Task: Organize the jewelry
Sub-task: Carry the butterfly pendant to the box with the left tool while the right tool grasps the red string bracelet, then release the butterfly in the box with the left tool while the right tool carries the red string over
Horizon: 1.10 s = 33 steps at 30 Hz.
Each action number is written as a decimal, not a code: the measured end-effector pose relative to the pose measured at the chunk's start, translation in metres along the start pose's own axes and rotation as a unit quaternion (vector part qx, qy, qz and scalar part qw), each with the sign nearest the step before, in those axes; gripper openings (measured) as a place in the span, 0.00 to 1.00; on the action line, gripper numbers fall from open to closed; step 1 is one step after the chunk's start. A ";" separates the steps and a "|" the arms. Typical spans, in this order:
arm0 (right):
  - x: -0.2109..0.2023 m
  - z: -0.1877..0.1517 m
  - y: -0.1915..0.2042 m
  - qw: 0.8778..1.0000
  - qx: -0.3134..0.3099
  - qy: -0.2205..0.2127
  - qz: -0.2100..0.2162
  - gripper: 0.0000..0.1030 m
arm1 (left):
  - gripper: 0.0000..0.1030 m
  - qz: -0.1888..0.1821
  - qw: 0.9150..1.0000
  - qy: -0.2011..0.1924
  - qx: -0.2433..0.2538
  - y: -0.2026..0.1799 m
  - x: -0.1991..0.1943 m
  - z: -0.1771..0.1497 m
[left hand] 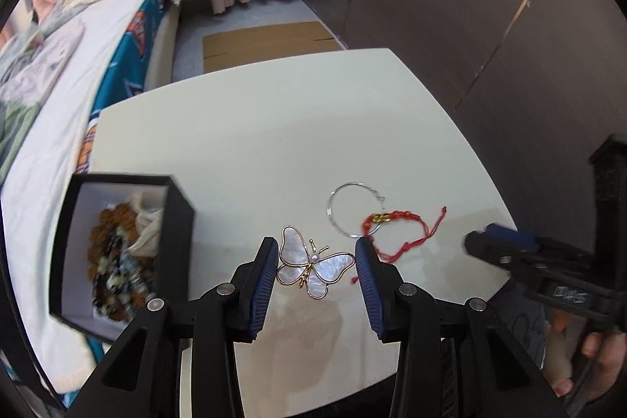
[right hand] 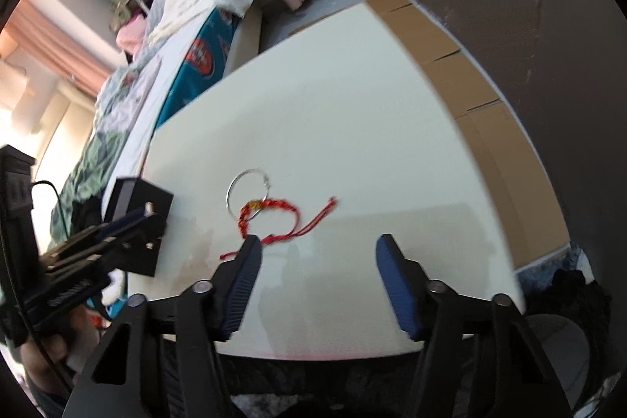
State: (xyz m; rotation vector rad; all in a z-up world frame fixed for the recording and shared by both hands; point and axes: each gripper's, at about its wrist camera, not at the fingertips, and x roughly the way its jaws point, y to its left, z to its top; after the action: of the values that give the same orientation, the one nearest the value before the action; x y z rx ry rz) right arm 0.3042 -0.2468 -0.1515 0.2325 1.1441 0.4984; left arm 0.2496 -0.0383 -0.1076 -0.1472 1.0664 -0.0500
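Though hidden from the right wrist, a butterfly brooch (left hand: 313,267) sits between the left fingers (left hand: 270,261).

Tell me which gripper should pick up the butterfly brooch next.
Left. The left gripper is open with the butterfly brooch lying between its fingers, and the black box beside it. The right gripper is open nearer the red bracelet.

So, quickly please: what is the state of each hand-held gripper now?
Left hand-held gripper: open, fingers on either side of the butterfly brooch, not closed on it.
Right hand-held gripper: open, holding nothing.
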 end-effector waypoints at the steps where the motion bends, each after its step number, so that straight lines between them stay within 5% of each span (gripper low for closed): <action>1: 0.005 0.000 0.004 1.000 -0.004 0.005 -0.002 0.54 | 0.41 0.001 1.000 -0.002 -0.003 0.004 -0.003 -0.002; 12: 0.042 0.009 0.036 0.997 -0.037 0.013 -0.070 0.37 | 0.41 0.019 0.998 -0.035 -0.040 0.052 -0.042 -0.006; 14: 0.046 0.011 0.042 0.994 -0.051 0.013 -0.092 0.15 | 0.41 0.021 0.998 -0.041 -0.048 0.060 -0.048 -0.006; 16: 0.048 0.011 0.047 0.992 -0.060 0.011 -0.114 0.04 | 0.41 0.020 0.997 -0.046 -0.054 0.068 -0.055 -0.007; 25: 0.012 0.019 0.055 0.997 -0.056 -0.026 -0.054 0.03 | 0.41 0.019 0.991 -0.085 -0.103 0.116 -0.091 -0.005; 33: -0.027 0.027 0.098 0.994 -0.085 -0.064 -0.017 0.02 | 0.43 -0.014 0.987 -0.083 -0.139 0.131 -0.083 -0.005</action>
State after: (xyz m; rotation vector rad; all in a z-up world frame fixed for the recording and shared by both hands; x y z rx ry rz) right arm 0.2949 -0.1731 -0.0775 0.0965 0.9726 0.5405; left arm 0.2010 0.1000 -0.0570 -0.4114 0.9010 0.0841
